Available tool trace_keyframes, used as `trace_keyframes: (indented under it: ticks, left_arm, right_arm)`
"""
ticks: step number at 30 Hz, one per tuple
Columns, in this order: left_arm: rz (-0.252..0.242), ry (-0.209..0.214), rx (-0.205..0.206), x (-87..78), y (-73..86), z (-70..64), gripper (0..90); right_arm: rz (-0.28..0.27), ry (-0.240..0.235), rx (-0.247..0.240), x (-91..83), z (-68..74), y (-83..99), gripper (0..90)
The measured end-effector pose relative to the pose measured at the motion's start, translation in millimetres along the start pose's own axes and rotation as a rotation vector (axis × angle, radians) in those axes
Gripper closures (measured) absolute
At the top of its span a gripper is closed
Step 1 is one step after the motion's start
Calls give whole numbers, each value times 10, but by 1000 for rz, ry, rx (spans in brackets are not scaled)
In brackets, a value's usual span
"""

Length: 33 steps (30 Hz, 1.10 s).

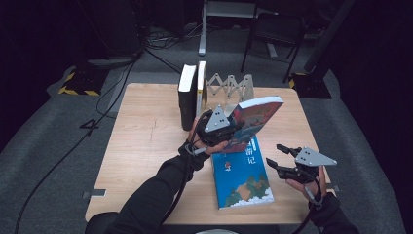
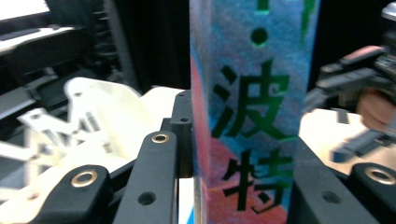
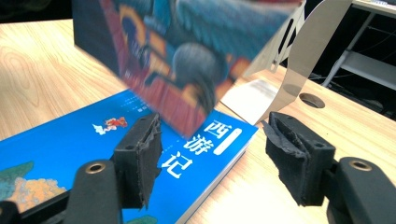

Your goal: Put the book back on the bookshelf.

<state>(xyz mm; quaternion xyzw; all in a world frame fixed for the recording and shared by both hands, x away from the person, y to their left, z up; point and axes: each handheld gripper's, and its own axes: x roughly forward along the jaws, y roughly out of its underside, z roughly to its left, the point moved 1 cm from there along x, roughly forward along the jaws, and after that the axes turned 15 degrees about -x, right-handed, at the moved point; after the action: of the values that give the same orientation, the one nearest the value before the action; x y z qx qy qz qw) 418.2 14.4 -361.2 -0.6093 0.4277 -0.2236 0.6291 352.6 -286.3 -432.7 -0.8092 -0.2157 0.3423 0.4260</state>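
Gripping a colourful book (image 1: pixel 255 119) by its spine end, left gripper (image 1: pixel 220 127) near the middle of the desk (image 1: pixel 146 141), jaws clamped on either side of the cover. Held clear of the desktop, tilted, far end pointing up and to the right, page edge showing pale along the top. Seen in the left gripper view as a blue and pink spine (image 2: pixel 254 112) with dark characters, pinched between the two black jaws.

Lay flat just below it a blue book (image 1: pixel 241 178), front cover up, white characters near its far end, near edge close to the near rim of the desk. Overlapped at its far end by the lifted book, whether touching or just above could not be told.

Hovered to the right of the blue book, right gripper (image 1: pixel 278 157), jaws spread wide with nothing between them, pointed left and slightly far. Framed in the right gripper view by those open jaws: the blue book (image 3: pixel 93 154) on the wood and a corner of the raised book (image 3: pixel 187 60) above it.

Stood upright at the far side of the desk two books (image 1: pixel 191 95), one dark, one pale, side by side, with a folding metal bookend (image 1: pixel 229 87) stretched to their right.
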Motion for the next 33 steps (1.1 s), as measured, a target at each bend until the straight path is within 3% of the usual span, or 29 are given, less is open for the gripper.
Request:
trace_keyframes:
  ticks: [7, 13, 18, 21, 25, 30, 33]
  left_arm:
    - [-26, -100, -6, -106, -82, 262, 738]
    - [-61, -193, -43, -193, -119, 548, 738]
    - [-81, -256, -57, -199, -11, 705, 738]
    - [-82, -285, -68, -151, 145, 775, 738]
    - [-58, -281, -74, -95, 327, 826, 738]
    - [-82, -246, -113, -161, 399, 836, 737]
    - [-71, -243, -102, -248, 463, 816, 736]
  right_arm:
    - [15, -13, -7, 40, 19, 17, 356]
    - [18, -23, -10, 54, 24, 31, 356]
    - [29, -26, -24, 69, 36, 34, 354]
    - [32, -28, -26, 75, 38, 41, 354]
    - [33, -33, -25, 77, 46, 44, 356]
    - [46, -32, -45, 92, 64, 41, 357]
    - [51, -34, -51, 95, 79, 36, 357]
